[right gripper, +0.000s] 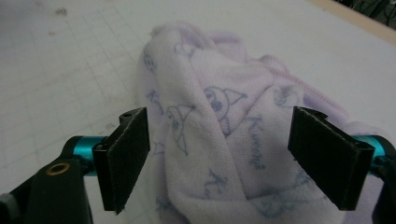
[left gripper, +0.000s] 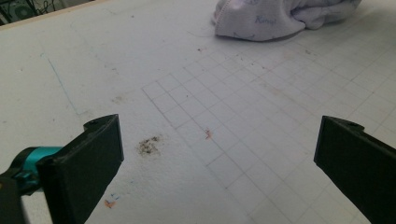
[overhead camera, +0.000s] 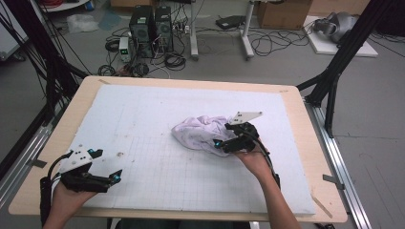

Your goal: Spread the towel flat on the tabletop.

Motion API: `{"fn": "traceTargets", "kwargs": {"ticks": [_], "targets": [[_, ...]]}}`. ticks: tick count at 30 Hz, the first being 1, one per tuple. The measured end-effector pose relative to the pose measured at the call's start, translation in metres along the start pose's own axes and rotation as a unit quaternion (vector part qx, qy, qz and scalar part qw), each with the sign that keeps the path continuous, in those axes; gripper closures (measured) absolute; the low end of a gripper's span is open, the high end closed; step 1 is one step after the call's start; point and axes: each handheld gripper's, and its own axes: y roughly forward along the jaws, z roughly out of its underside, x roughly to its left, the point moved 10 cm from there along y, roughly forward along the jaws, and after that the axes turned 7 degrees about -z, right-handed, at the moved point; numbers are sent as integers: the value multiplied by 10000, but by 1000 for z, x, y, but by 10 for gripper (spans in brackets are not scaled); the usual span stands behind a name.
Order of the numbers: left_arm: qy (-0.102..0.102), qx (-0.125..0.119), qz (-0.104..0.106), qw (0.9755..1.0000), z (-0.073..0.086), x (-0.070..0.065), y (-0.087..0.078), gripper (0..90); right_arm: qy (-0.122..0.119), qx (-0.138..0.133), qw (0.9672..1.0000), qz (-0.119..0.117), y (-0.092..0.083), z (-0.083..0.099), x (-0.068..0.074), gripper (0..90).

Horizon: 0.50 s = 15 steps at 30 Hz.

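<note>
A crumpled pale lilac cloth [overhead camera: 200, 131] with blue cartoon prints lies bunched near the middle of the white gridded mat [overhead camera: 143, 109]. My right gripper [overhead camera: 224, 141] is at the cloth's right side; in the right gripper view its jaws [right gripper: 229, 158] straddle a fold of the cloth [right gripper: 219, 140], and the pads stand apart from the fabric. At the mat's front left corner my left gripper [overhead camera: 109, 164] is held open over bare mat. In the left gripper view its jaws [left gripper: 219, 158] are wide with nothing between them, and the cloth [left gripper: 275, 16] lies far ahead.
The mat rests on a wooden table [overhead camera: 62, 143] with a bare rim all round. A dark smudge [left gripper: 149, 145] marks the mat near my left gripper. Beyond the table, computer towers [overhead camera: 150, 28], cables and black frame legs [overhead camera: 334, 71] stand on the floor.
</note>
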Motion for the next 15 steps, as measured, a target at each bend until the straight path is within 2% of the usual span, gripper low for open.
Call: {"fn": "traceTargets", "kwargs": {"ticks": [2,3,6,7,9,12,15], "targets": [[4,3,7,10000,0,0,0,19,-19,86,9999,48,4,2,-1,274],[6,5,5,10000,0,0,0,19,-93,115,9997,200,10,3,-5,367],[-4,15,16,10000,0,-1,2,19,-98,66,9999,51,10,2,-5,577],[-4,15,16,10000,0,-1,2,19,-98,66,9999,51,10,2,-5,577],[41,32,25,10000,1,-1,2,19,-111,93,9999,-85,6,1,-1,719],[26,24,14,10000,1,-2,2,19,-115,38,9997,-214,1,-5,6,751],[19,16,9,10000,0,-2,1,19,-398,11,9984,-395,-8,-23,26,770]]}}
